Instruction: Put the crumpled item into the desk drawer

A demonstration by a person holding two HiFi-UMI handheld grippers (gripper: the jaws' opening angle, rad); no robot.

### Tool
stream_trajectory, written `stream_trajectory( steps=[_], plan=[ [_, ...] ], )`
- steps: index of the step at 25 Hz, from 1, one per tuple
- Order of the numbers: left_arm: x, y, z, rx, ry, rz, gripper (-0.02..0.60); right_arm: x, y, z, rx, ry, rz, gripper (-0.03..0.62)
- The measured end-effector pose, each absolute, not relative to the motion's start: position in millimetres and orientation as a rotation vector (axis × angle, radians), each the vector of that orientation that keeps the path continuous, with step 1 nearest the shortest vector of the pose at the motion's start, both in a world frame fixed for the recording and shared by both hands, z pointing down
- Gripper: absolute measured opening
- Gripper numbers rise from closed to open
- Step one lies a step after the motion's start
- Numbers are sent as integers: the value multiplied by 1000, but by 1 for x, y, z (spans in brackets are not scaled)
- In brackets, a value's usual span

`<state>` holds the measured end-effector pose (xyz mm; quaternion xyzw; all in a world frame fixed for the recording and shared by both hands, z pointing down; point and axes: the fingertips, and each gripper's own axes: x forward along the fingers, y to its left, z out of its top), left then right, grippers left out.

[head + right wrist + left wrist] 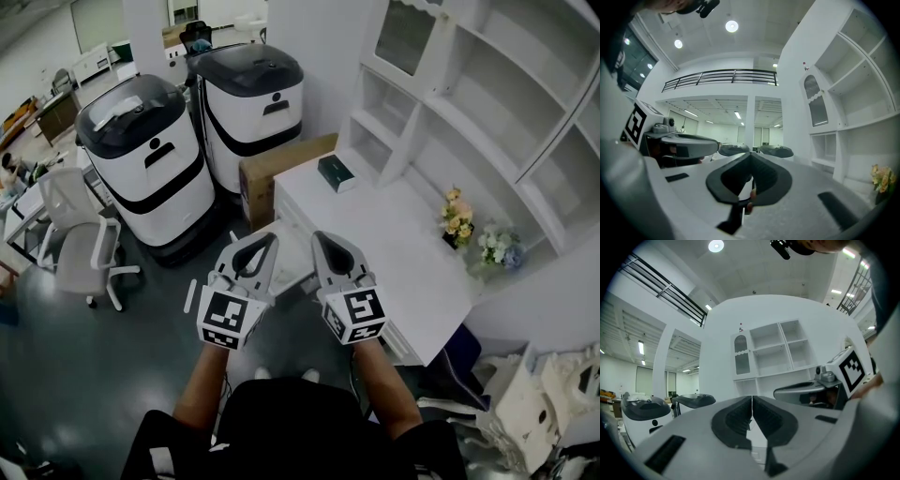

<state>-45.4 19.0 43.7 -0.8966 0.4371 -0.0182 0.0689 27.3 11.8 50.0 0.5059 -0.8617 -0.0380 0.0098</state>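
Currently left gripper (752,401) clenched, pads pressed flat together, nothing between; right gripper (751,159) likewise clamped shut and empty; both held side by side, close but apart, raised before the person's chest, marker cubes facing up; just beyond their tips, the near-left end of the white desk (394,248); drawer fronts (292,234) on that end, seemingly closed, though partly masked by the grippers; crumpled item not to be picked out in any view; on the desktop, a dark green box (336,172) far left, flowers (457,217) far right beside the shelf unit (441,103); left of the desk, a cardboard box (281,167), two black-and-white machines (150,164), an office chair (80,239).
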Motion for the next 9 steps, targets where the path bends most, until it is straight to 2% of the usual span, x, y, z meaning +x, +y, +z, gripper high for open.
stream_trajectory(
  steps=[9],
  plan=[
    [-32,16,46,-2728,1297,-46,9,37,6,54,1580,-2680,-112,-9]
  ],
)
